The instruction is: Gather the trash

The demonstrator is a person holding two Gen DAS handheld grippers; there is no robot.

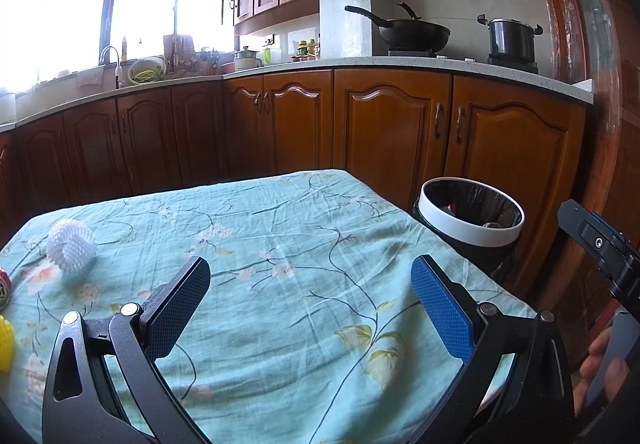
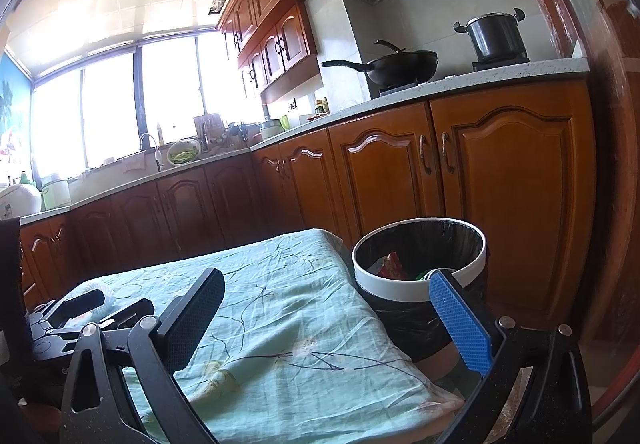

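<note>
Trash on the table: a white foam net sleeve point(image 1: 71, 244) lies at the far left of the cloth, well to the left of my left gripper point(image 1: 310, 298) and clear of both its fingers. The left gripper's jaws stand wide open with nothing between them, only bare tablecloth point(image 1: 280, 228). At the left edge of the left view I see part of a red can point(image 1: 4, 286) and, nearer, part of a yellow foam net point(image 1: 5, 342); both are cut off by the frame.

My right gripper point(image 2: 328, 308) is also spread wide and holds nothing. It hovers over the right edge of the table. Its blue finger point(image 2: 460, 324) overlaps the near rim of the trash bin point(image 2: 400, 290) in the picture; I cannot tell whether they touch.

The bin stands on the floor just beside the right edge of the table. It is round, with a white rim and a black liner. Inside I can see a red wrapper point(image 2: 390, 264) and something green point(image 2: 422, 275).

The white sleeve is a puffy, open mesh tube, lying on its side, with its open end turned toward the near left. The cloth is pale teal with a branch and flower print, and wrinkled. Nothing lies between the left gripper and the sleeve.

Beyond the table run brown wood cabinets point(image 1: 384, 124) under a pale counter, with a black wok point(image 1: 412, 32) and a dark pot point(image 1: 512, 38) on the stove.
</note>
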